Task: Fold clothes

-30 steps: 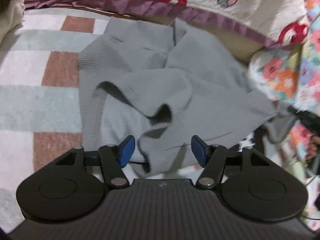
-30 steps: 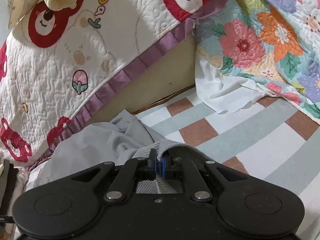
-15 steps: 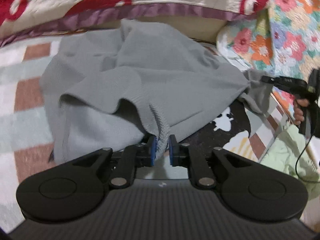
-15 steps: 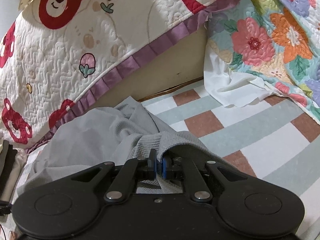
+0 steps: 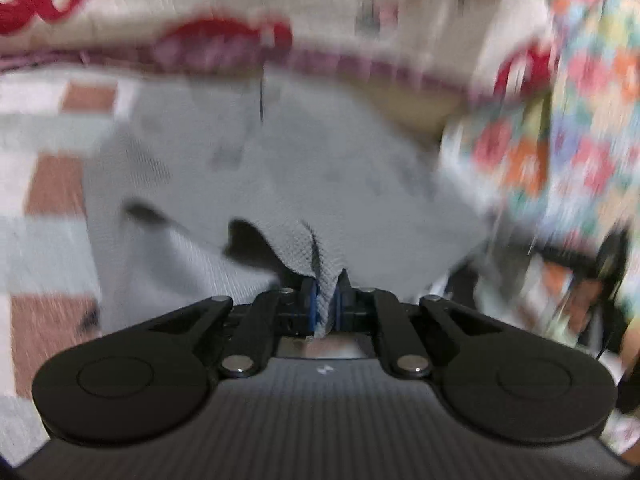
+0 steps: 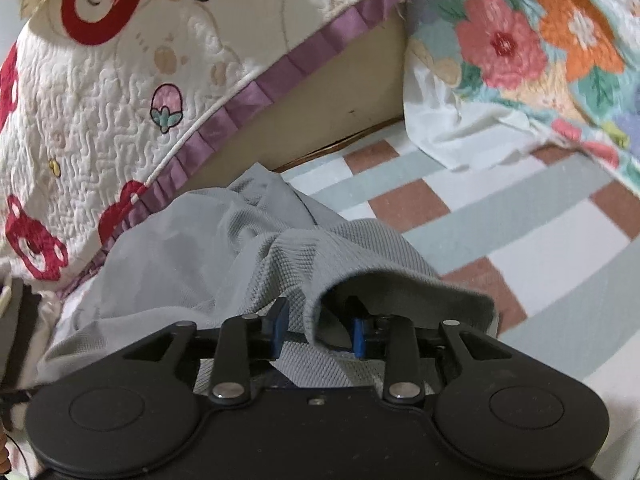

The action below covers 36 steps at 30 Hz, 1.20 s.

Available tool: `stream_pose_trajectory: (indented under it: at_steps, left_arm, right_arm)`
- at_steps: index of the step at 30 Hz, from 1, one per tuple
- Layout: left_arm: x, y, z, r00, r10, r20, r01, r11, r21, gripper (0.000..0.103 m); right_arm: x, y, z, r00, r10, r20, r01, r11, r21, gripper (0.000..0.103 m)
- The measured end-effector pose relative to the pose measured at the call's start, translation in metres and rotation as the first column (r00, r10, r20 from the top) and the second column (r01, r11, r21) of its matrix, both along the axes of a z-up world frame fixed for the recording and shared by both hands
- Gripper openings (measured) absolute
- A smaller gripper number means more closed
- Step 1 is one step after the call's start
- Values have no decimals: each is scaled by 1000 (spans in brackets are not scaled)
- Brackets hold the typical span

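Nearest to me in the left wrist view, my left gripper point(image 5: 325, 304) has its blue pads pressed together on a ribbed edge of the grey knit garment point(image 5: 280, 176), the cloth rising in a small peak between them. In the right wrist view my right gripper point(image 6: 318, 330) stands spread, its pads apart, with a fold of the same grey garment point(image 6: 224, 248) draped over and between them but not pinched. Beyond both tools the garment lies in a loose rumpled heap on the checked mat point(image 6: 500, 216), its far end just beside the purple-trimmed bear quilt point(image 6: 120, 92); a floral quilt point(image 6: 540, 40) lies to the far right. As for progress, I judge the folding far from finished: I see no flat panel, no clean crease, no squared stack, only bunched layers with an open hem or cuff near my right tool. What remains, as I read it, is to spread the piece and lay it over itself neatly. Much is hard to make out: the left view is badly smeared, so the garment's outline and the dark shape at its right edge are unclear, and I cannot tell which part of the garment each tool has, or whether it is a top or something else.
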<state>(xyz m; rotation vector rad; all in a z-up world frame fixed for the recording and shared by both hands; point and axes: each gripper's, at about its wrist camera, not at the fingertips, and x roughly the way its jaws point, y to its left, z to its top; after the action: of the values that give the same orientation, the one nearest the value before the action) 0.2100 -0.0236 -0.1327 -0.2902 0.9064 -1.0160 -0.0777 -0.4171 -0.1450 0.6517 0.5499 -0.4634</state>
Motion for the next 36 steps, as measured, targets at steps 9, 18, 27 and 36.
stream_pose_trajectory:
  at_steps: [9,18,27,36]
  left_arm:
    - [-5,-26,-4,998,9,59,-13,997,80,7]
    - [-69,-4,81,860,183,476,-172,983,-68,7]
    - [-146,23,88,848,292,442,-339,940,29,7]
    - [-31,-20,84,883,255,393,-372,891,258,7]
  right_arm:
    - [14,-12,-15,998,-40,42,37,996,84,52]
    - [10,3,27,981,38,192,-19,995,-101,5]
    - [-70,29,104,941,143,308,-80,975,-209,5]
    - [-13,-28,37,977,186,105,-178,980,-85,4]
